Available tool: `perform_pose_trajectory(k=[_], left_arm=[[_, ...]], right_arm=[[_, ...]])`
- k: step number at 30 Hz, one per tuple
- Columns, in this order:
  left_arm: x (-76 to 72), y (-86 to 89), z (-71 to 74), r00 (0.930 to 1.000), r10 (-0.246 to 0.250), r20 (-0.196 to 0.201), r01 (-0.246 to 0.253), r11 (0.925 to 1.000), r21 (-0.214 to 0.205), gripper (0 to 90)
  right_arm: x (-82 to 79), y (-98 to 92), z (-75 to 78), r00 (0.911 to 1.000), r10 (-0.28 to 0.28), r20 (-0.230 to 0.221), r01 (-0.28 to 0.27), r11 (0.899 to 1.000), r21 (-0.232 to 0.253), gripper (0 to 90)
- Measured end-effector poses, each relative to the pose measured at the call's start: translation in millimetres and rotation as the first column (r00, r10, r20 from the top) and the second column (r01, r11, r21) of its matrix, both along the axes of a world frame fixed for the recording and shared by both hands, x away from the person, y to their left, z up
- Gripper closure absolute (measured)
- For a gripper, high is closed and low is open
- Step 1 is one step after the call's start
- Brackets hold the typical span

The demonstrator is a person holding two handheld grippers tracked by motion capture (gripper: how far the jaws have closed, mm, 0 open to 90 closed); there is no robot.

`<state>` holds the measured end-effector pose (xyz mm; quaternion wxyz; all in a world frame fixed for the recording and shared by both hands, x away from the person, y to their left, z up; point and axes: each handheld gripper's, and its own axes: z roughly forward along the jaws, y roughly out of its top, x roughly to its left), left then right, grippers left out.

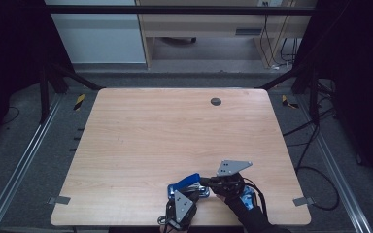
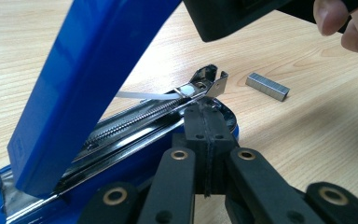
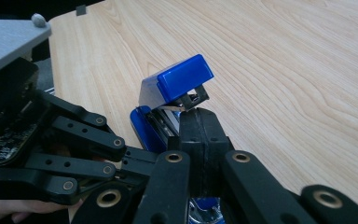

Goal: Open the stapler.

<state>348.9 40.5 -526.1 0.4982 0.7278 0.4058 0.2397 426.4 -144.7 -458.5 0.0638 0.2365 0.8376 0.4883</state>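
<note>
Near the front edge of the wooden surface (image 1: 126, 145) we have the blue stapler (image 1: 187, 187) lying with its lid swung up and the metal magazine (image 2: 158, 109) bared. Both our left tool (image 2: 205, 126) and right tool (image 3: 200, 135) are pressed together, pinching nothing. A staple strip (image 2: 267, 86) lies just right of the stapler; it looks light, brittle and best pinched by its long sides.

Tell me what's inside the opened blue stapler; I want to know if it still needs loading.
Under the raised lid of the blue stapler, the metal channel shows a spring but no staples that I can see. Its rear part is hidden by the lid. A loose staple strip lies on the table beside it.
</note>
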Motion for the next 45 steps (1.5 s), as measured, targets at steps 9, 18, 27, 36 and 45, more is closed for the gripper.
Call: perform_pose_trajectory(k=[9, 18, 27, 36, 45], left_arm=[[-0.3, 0.3, -0.6, 1.0000, 0.002, 0.002, -0.002, 1.0000, -0.007, 89.5], [-0.3, 0.7, -0.8, 1.0000, 0.006, 0.000, -0.006, 0.9999, -0.015, 89.6], [-0.2, 1.0, -0.8, 1.0000, 0.006, -0.001, -0.006, 0.9999, -0.014, 89.6], [0.0, 1.6, -0.8, 1.0000, 0.008, -0.002, -0.008, 0.9998, -0.016, 89.6], [0.1, 1.9, -0.8, 0.9999, 0.010, -0.003, -0.010, 0.9998, -0.017, 89.7]], right_arm=[[0.9, 6.6, 4.1, 0.9995, 0.025, 0.017, -0.026, 1.000, 0.015, 90.0], [2.9, 13.3, 8.5, 0.9985, 0.050, 0.024, -0.051, 0.998, 0.026, 90.0], [3.9, 19.8, 11.5, 0.9969, 0.073, 0.029, -0.074, 0.997, 0.029, 90.0], [5.4, 29.5, 14.9, 0.9950, 0.095, 0.029, -0.096, 0.995, 0.033, 90.0], [6.6, 37.3, 18.3, 0.9931, 0.110, 0.040, -0.111, 0.994, 0.014, 90.0]])
